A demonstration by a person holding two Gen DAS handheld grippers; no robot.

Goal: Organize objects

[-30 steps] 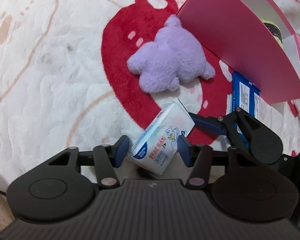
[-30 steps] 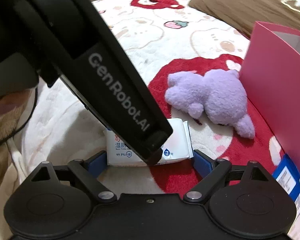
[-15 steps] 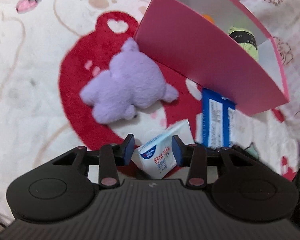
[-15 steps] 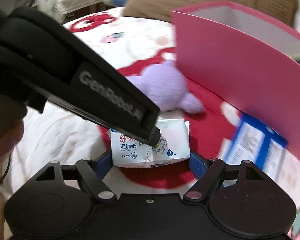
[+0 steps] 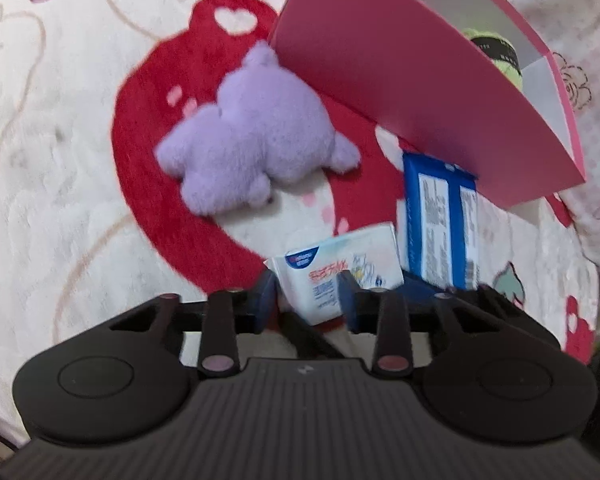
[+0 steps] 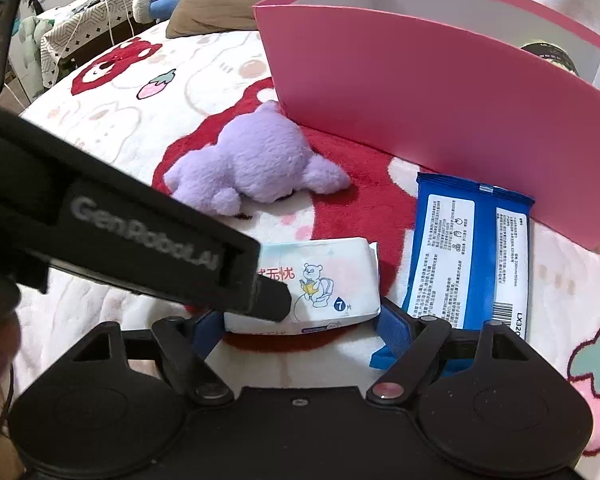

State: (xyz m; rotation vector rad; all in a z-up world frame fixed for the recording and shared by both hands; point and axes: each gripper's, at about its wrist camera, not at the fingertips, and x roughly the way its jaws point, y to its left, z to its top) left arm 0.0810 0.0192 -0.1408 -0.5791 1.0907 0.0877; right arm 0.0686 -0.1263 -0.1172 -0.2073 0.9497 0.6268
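Left gripper (image 5: pixel 306 294) clamped on white wipes pack (image 5: pixel 340 266), fingers narrow, pressing pack's near end. In right view left gripper reaches in from left, angled down, tip over pack's face. Right gripper (image 6: pixel 300 326) wide, blue pads flanking pack (image 6: pixel 320 284), contact unclear. Pack low over bed blanket (image 5: pixel 60 160). Blue packet (image 6: pixel 468 256) just right of pack, lying flat. Purple plush (image 5: pixel 252 148) beyond. Pink box (image 6: pixel 420 108) behind, touching plush, far end of blue packet against its wall.
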